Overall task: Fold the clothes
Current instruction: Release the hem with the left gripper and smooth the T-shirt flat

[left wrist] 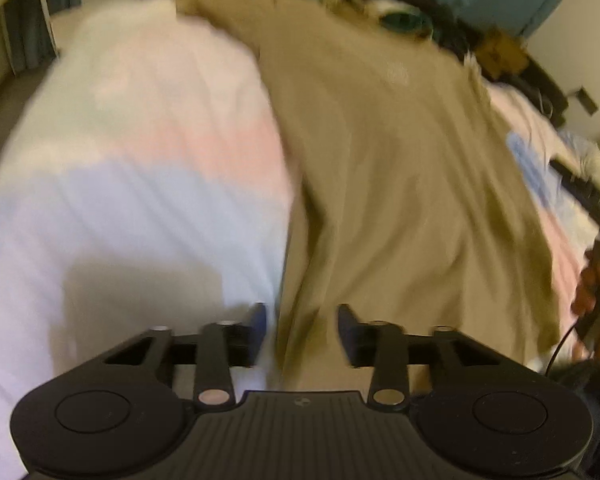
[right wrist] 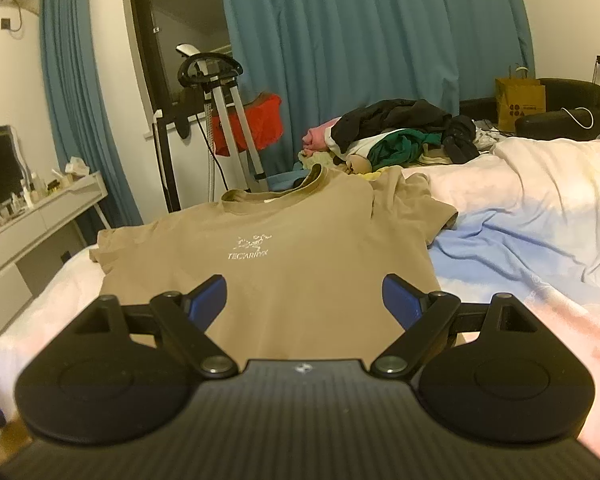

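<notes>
A tan T-shirt (right wrist: 300, 248) is laid flat, front side up, on a bed covered with a pastel blanket (right wrist: 520, 240) in pink, blue and white; a pale logo with lettering is printed on its chest, its collar is turned toward the far side of the bed, and both short sleeves are spread out to the sides. In the right wrist view, the right gripper (right wrist: 304, 300) is held low over the near hem of the shirt, with its jaws spread wide and nothing between its blue pads (right wrist: 400, 300). In the left wrist view, which is blurred, the left gripper (left wrist: 302, 330) is seen above one side edge of the shirt (left wrist: 400, 180), where the tan cloth meets the blanket (left wrist: 140, 160); its jaws are parted to a moderate gap, and whether cloth is touched by them cannot be told. At the right edge of that view a hand (left wrist: 596, 292) is seen gripping a black handle. Beyond the shirt, a heap of mixed clothes (right wrist: 400, 132) is piled at the far side of the bed, before blue curtains (right wrist: 360, 40). A brown paper bag (right wrist: 520, 102) is set further right.
</notes>
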